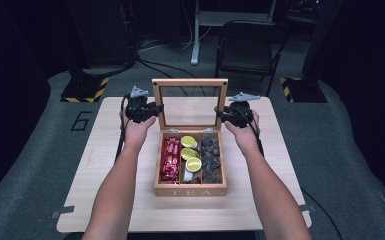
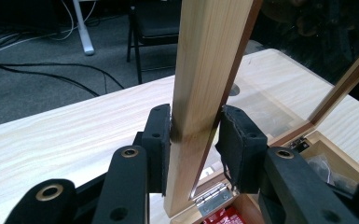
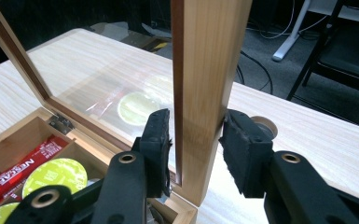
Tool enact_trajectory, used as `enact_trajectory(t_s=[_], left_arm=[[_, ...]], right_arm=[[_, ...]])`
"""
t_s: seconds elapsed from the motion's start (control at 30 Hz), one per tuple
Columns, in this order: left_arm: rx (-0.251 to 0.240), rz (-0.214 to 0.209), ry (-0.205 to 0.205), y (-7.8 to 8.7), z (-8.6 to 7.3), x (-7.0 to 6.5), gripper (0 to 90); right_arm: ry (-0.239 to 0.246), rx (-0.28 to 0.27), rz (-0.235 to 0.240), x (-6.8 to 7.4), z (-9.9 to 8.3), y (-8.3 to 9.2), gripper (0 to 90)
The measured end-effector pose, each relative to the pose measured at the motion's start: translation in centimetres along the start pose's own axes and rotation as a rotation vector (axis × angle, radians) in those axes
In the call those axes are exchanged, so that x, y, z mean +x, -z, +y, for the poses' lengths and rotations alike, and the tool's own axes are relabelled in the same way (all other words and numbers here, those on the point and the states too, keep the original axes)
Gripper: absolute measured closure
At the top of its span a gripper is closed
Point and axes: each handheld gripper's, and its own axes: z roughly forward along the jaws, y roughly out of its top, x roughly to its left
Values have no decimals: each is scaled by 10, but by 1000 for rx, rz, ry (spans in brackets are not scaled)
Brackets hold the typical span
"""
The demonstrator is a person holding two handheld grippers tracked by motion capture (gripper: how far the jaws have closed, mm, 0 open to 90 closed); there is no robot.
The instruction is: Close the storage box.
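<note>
Tea box (image 1: pixel 190 191) of pale wood is sitting near the middle of the table (image 1: pixel 105 200), a little toward the near edge, with its glass-paned lid (image 1: pixel 190 82) standing upright on its hinges at the far side. Inside, red sachets (image 1: pixel 170 159) are filling the left compartment, lime-green round capsules (image 1: pixel 190 152) are lying in the middle one, and dark wrapped pieces (image 1: pixel 210 159) are filling the right one. Left gripper (image 2: pixel 196 135) is clamping the left upright of the lid's frame, both pads pressing on the wood just above the hinge (image 2: pixel 212 198). Right gripper (image 3: pixel 196 140) is bracketing the right upright of the frame; its outer pad is touching the wood while the inner pad is sitting just beside it, so I cannot tell whether it is gripping firmly. Beyond the table's far edge, a dark chair (image 1: pixel 250 47) is standing on the grey floor.
</note>
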Motion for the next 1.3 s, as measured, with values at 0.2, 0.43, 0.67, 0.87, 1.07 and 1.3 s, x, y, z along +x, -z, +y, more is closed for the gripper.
enact_trajectory(t_s=[0.2, 0.43, 0.67, 0.87, 1.07, 1.3], left_arm=[[4, 4, -4, 0, 0, 0, 647], [5, 6, -1, 0, 0, -1, 647], [2, 7, 9, -1, 0, -1, 647], [2, 5, 11, -1, 0, 0, 646], [3, 4, 9, -1, 0, 0, 646], [2, 7, 10, -1, 0, 0, 646]], right_arm=[[8, 2, -12, 1, -1, -2, 606], [0, 13, -14, 2, -6, -7, 602], [-3, 38, -9, 1, -10, -11, 611], [0, 46, -7, 0, -14, -16, 616], [-22, 56, -3, -1, -14, -16, 635], [-20, 70, -19, 0, -15, -18, 648]])
